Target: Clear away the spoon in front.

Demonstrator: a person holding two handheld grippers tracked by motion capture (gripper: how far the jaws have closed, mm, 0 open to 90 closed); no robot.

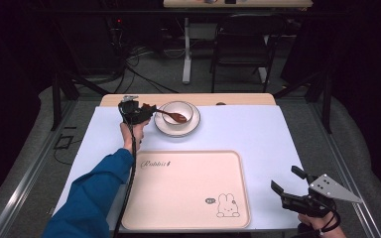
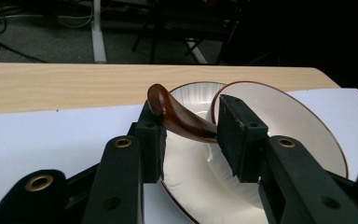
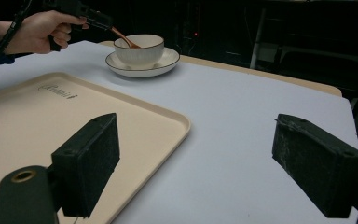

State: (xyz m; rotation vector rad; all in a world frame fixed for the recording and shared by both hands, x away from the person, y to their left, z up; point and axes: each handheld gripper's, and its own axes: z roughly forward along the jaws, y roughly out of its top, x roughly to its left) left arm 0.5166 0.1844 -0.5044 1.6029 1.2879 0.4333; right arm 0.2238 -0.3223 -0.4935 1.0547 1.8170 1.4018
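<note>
From above, the left gripper (image 1: pixel 148 110) reached a glossy brown spoon (image 1: pixel 172 116) in the ribbed white bowl (image 1: pixel 178 112) by the table's far edge. Left gripper view: jaws bracketed the curved handle, contact unclear. Right gripper view: jaws gaped, empty, beside the tray (image 3: pixel 135 116).

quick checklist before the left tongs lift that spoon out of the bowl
1. Spoon handle between the left tongs: ok.
2. Pads pressing the handle firmly: cannot tell; one pad touches it, and contact at the other is unclear.
3. Spoon's scoop end resting inside the bowl: ok.
4. Bowl seated on its saucer: ok.
5. Tray bare for setting things down: ok.
6. Right tongs open and away from the bowl: ok.
</note>
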